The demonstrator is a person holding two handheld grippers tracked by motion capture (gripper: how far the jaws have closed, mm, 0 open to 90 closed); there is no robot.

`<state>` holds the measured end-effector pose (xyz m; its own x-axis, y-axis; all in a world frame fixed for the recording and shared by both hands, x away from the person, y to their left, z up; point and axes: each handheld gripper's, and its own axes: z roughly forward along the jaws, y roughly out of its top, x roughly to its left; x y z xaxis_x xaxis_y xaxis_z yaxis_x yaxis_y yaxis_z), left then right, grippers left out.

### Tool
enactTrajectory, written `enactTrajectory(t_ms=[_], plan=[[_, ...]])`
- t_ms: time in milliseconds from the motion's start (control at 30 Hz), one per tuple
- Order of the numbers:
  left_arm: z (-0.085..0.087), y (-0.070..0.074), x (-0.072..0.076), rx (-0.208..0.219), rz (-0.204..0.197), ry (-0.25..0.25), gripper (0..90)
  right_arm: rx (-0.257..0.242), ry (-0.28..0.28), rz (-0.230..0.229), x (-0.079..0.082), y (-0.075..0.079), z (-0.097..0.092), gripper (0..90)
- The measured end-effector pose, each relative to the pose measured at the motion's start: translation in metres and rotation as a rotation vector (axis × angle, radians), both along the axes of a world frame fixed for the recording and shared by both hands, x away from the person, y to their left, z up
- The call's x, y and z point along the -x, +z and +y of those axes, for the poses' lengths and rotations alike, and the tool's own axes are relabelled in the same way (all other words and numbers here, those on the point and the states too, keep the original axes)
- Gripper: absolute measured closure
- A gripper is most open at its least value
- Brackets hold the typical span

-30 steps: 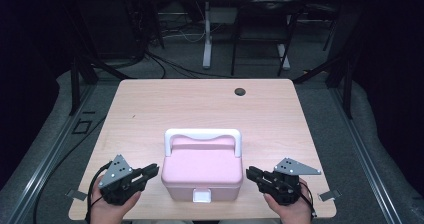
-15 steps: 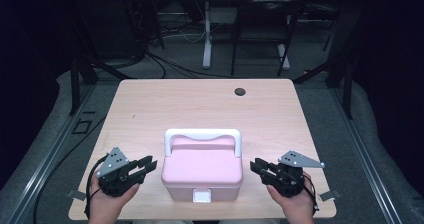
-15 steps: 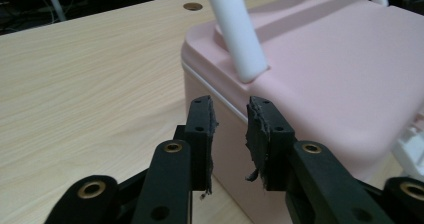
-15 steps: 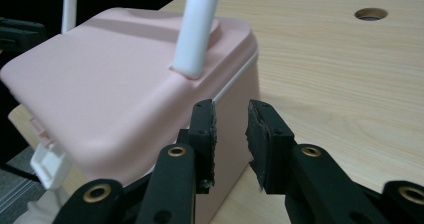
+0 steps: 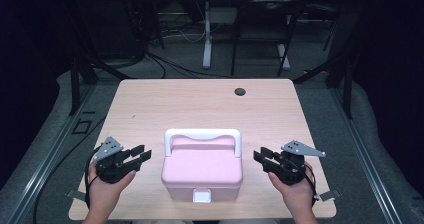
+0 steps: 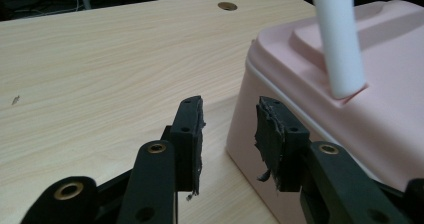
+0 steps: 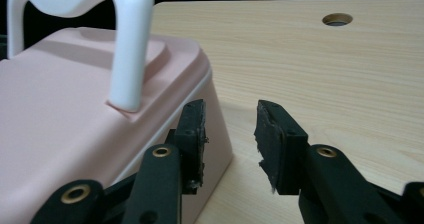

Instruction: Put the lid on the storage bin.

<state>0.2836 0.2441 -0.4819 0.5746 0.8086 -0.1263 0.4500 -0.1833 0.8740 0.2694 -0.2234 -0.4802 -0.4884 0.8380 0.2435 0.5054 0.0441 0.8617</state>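
Note:
A pink box [image 5: 202, 171] with a white handle [image 5: 202, 134] raised upright and a white front latch [image 5: 202, 196] stands on the wooden table [image 5: 200, 106] near its front edge. My left gripper [image 5: 141, 155] rests left of the box, open, with nothing between its jaws. In the left gripper view the left gripper [image 6: 227, 129] points at the pink box [image 6: 345, 84] near its corner, a short way off. My right gripper [image 5: 261, 156] is open on the box's right side, apart from it. The right gripper [image 7: 229, 129] in its own view faces the pink box [image 7: 75, 129] beside its side wall.
A round cable hole [image 5: 240, 91] lies at the table's far right. Beyond the table stand dark frame legs, cables on the floor and a white desk leg [image 5: 206, 39]. A person's hands [image 5: 102, 194] hold both grippers at the front edge.
Both grippers have drawn slightly away from the box to the sides and a little nearer the front edge. The box has not moved.

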Motion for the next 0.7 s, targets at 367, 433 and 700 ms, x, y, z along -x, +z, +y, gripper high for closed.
enactTrajectory(t_ms=[367, 433, 700], plan=[[0.014, -0.018, -0.007, -0.001, 0.027, 0.045, 59.0, 0.016, -0.054, 0.013, -0.004, -0.018, -0.012, 61.2], [0.016, -0.020, -0.007, 0.003, 0.029, 0.050, 59.0, 0.014, -0.061, 0.019, -0.004, -0.021, -0.014, 59.8], [0.020, -0.029, -0.007, -0.003, 0.037, 0.067, 57.7, 0.034, -0.083, 0.013, -0.002, -0.035, -0.018, 56.0]])
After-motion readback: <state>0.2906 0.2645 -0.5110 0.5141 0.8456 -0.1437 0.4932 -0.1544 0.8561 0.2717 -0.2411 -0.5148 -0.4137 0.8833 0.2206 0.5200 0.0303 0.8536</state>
